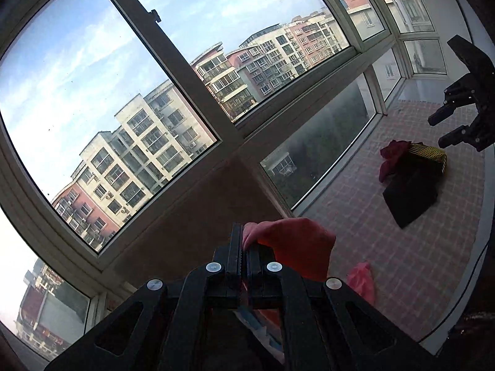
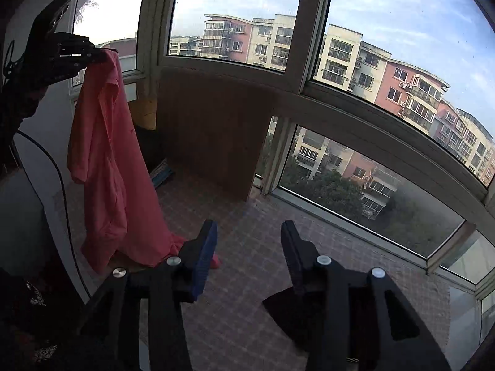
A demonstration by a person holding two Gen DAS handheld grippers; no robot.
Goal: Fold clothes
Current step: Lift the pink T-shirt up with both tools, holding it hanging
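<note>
A pink shirt [image 2: 108, 167] hangs full length from my left gripper [image 2: 100, 57], its hem trailing on the checked cloth surface [image 2: 235, 278]. In the left wrist view my left gripper [image 1: 243, 247] is shut on a bunched edge of the pink shirt [image 1: 297, 244]. My right gripper [image 2: 249, 247] is open and empty, low over the checked surface to the right of the shirt's hem. It also shows at the right edge of the left wrist view as the right gripper [image 1: 442, 130], open above a pile of dark clothes [image 1: 408, 182].
Large windows [image 1: 102, 92] surround the checked surface on the far side. A brown board [image 2: 213, 136] stands against the window corner. A black garment [image 2: 287, 306] lies under my right gripper. A black cable [image 2: 62, 185] runs along the left edge.
</note>
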